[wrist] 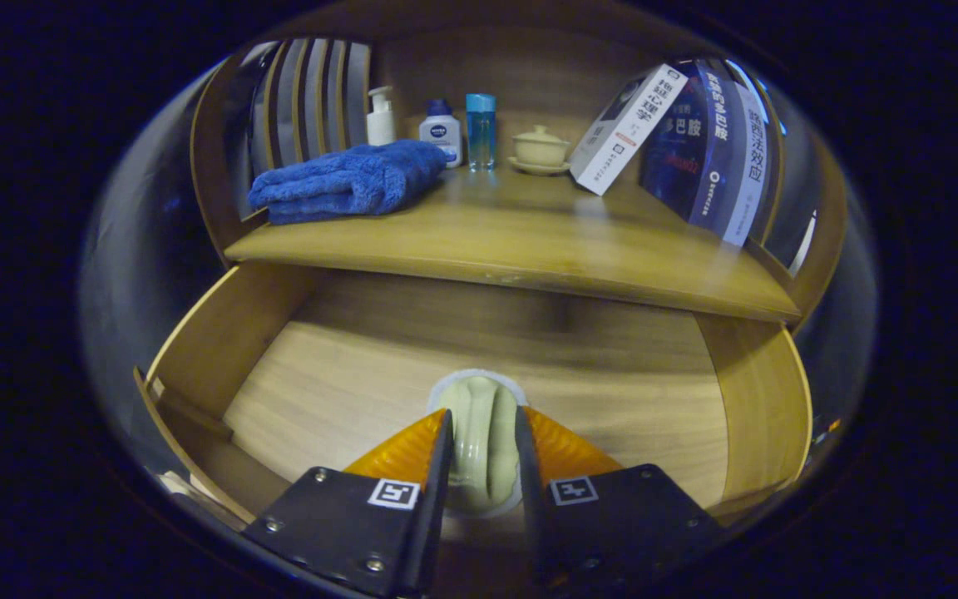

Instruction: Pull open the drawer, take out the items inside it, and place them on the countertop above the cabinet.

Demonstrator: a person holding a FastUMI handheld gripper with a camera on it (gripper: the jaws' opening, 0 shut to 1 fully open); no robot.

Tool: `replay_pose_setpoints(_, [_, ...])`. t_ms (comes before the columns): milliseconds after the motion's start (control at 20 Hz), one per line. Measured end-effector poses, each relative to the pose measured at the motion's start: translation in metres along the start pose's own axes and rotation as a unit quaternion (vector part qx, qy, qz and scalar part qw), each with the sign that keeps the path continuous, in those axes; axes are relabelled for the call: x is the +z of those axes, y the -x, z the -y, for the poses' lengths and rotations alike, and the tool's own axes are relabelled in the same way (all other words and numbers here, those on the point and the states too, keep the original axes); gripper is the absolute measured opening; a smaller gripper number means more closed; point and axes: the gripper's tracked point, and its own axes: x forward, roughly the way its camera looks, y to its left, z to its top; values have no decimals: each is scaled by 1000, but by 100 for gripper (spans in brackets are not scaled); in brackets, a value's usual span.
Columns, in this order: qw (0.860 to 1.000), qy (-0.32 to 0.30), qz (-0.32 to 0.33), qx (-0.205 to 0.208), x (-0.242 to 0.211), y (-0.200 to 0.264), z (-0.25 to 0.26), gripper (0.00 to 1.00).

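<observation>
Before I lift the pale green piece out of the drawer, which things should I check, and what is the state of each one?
1. Drawer pulled open far enough: ok, its wooden floor is exposed under the countertop.
2. Pale green ceramic piece between the fingers of the gripper: ok, one finger on each side.
3. Both fingers pressing firmly on it: cannot tell; they sit close to its sides, but contact is not clear.
4. Lift path: not ok without care, the countertop edge overhangs the drawer just beyond the piece.
5. Free spot on the countertop: ok, bare wood lies between the blue towel and the leaning books.
</observation>
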Motion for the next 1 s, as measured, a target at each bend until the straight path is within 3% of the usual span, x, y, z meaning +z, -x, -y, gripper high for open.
replay_pose_setpoints(100, [1000, -5, -7, 3, -1, -7, 0, 43])
replay_pose_setpoints(200, [1000, -10, -6, 3, -2, -3, 0, 18])
replay_pose_setpoints(1000, [995, -12, 94, 27, 60, 69, -10, 18])
